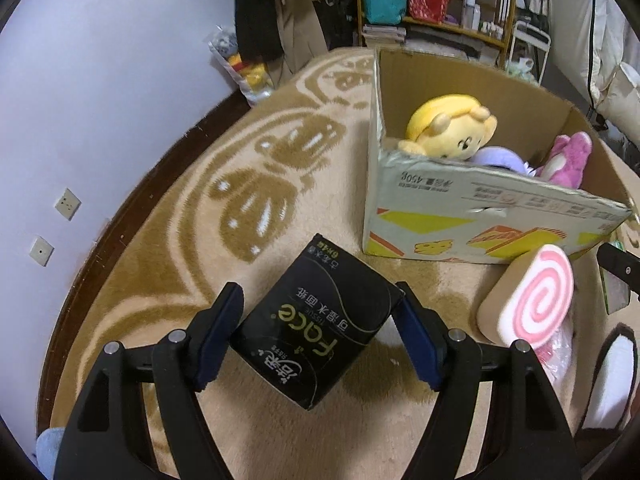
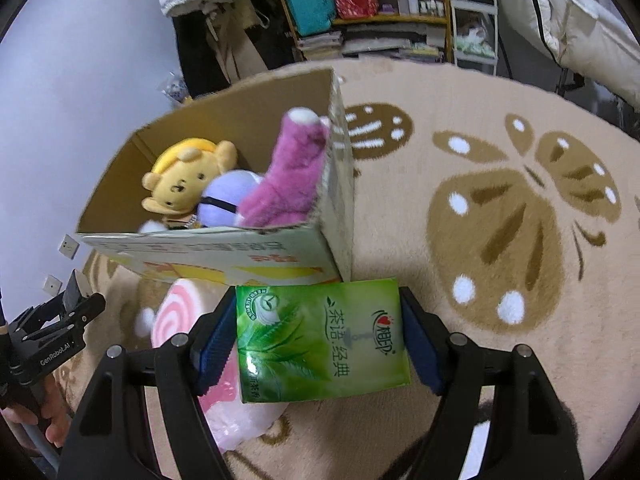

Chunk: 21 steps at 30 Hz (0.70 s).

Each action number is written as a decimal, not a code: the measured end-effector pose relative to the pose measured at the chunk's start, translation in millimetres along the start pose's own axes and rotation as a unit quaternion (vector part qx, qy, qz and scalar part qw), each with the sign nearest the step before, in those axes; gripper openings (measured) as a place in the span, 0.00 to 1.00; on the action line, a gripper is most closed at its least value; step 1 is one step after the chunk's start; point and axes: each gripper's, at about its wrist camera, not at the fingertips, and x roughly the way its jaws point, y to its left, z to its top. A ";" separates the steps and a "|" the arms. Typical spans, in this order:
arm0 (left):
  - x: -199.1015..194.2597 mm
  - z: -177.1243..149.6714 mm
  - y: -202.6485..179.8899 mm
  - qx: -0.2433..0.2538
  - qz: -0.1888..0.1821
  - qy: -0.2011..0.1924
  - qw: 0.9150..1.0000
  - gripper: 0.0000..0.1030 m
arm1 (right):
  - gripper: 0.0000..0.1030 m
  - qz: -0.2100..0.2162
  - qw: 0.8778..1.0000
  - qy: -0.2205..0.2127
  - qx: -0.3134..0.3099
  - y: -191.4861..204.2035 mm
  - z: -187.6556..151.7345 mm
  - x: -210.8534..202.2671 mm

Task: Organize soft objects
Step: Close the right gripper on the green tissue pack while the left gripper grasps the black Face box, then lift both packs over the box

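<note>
My left gripper (image 1: pixel 318 300) is shut on a black tissue pack (image 1: pixel 316 320) and holds it over the rug. My right gripper (image 2: pixel 318 304) is shut on a green tissue pack (image 2: pixel 320 336) in front of the cardboard box (image 2: pixel 224 252). The box (image 1: pixel 480 216) holds a yellow bear plush (image 1: pixel 452 128), a lilac plush (image 2: pixel 226 198) and a purple-pink plush (image 2: pixel 292 176). A pink swirl roll cushion (image 1: pixel 528 296) lies on the rug by the box's front; it shows in the right wrist view (image 2: pixel 176 312) too.
A beige rug with brown patterns (image 2: pixel 500 200) covers the floor. A pink bagged item (image 2: pixel 236 420) lies under the roll cushion. Shelves with bags and bottles (image 2: pixel 360 0) stand at the back. A wall with sockets (image 1: pixel 68 204) is on the left.
</note>
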 end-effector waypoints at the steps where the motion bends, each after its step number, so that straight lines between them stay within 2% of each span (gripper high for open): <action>1: -5.2 -1.0 0.3 -0.002 0.001 -0.006 1.000 0.73 | 0.77 0.001 1.000 -0.005 -0.004 2.1 -0.1 -4.3; 12: -71.6 -10.5 -9.2 0.013 0.012 -0.105 0.994 0.73 | 0.77 -0.007 0.995 -0.079 -0.054 27.0 1.8 -51.3; 21: -90.1 -12.3 -16.3 0.031 0.030 -0.145 0.988 0.73 | 0.77 -0.004 0.987 -0.148 -0.067 37.2 13.3 -75.2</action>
